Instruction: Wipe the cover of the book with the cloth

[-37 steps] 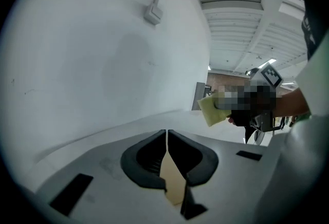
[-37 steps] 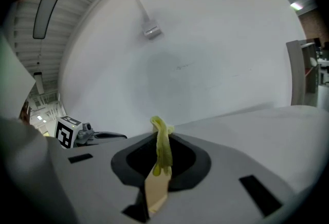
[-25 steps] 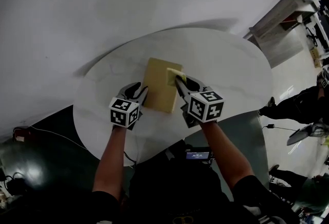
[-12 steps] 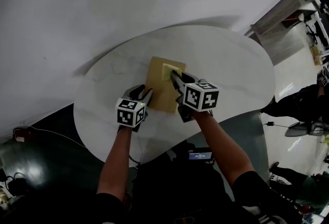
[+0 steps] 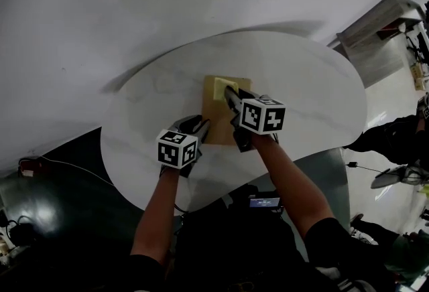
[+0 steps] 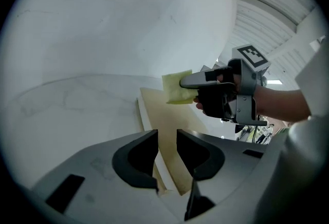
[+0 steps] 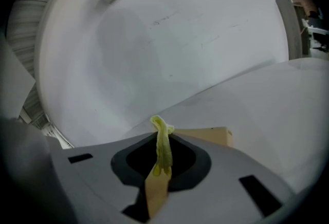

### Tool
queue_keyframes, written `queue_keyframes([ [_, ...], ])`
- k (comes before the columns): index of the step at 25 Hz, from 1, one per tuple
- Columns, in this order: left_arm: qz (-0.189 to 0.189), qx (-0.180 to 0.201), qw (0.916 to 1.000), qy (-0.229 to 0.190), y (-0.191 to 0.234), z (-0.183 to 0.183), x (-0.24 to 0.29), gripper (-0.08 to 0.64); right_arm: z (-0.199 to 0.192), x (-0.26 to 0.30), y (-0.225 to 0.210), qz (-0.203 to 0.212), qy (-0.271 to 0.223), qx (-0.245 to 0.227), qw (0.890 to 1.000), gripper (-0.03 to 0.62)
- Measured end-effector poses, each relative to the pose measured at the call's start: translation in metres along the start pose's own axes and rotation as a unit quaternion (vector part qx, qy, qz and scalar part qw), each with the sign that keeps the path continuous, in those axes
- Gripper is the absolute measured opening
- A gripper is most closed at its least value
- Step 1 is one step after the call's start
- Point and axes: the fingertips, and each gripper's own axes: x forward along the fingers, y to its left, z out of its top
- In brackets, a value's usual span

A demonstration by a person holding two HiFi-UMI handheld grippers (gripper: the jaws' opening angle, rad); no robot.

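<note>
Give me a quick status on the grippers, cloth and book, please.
Left gripper: jaws apart, just closed slightly, nothing pinched, at near corner of book. Right gripper: shut on cloth, at the book's far end. Nothing in the way.

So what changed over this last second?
The right gripper, shut on the yellow cloth, dragged it across the book's cover from its right edge toward its far edge. The left gripper's jaws have just been closing, nothing clamped between them. The book stayed flat on the table, left gripper at its near corner.

cloth (image 5: 220, 88) on book (image 5: 216, 120), book on table (image 5: 315, 83)
</note>
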Motion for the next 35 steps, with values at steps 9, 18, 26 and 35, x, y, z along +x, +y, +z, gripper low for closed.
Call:
queue_keyframes([
  [9, 0.014, 0.039, 0.9991, 0.009, 0.002, 0.002, 0.001, 0.087, 0.003, 0.032, 0.006, -0.001, 0.046, 0.003, 0.999, 0.089],
  [18, 0.032, 0.043, 0.9985, 0.007, 0.007, 0.0, 0.003, 0.052, 0.0, 0.059, 0.0, -0.031, 0.08, 0.006, 0.996, 0.089],
  [26, 0.044, 0.048, 0.9978, 0.01, 0.008, -0.001, 0.002, 0.052, -0.005, 0.063, -0.006, -0.073, 0.099, -0.038, 0.992, 0.089],
  [35, 0.048, 0.045, 0.9978, 0.011, 0.009, -0.001, 0.002, 0.052, -0.003, 0.053, -0.019, -0.085, 0.098, -0.038, 0.991, 0.089],
])
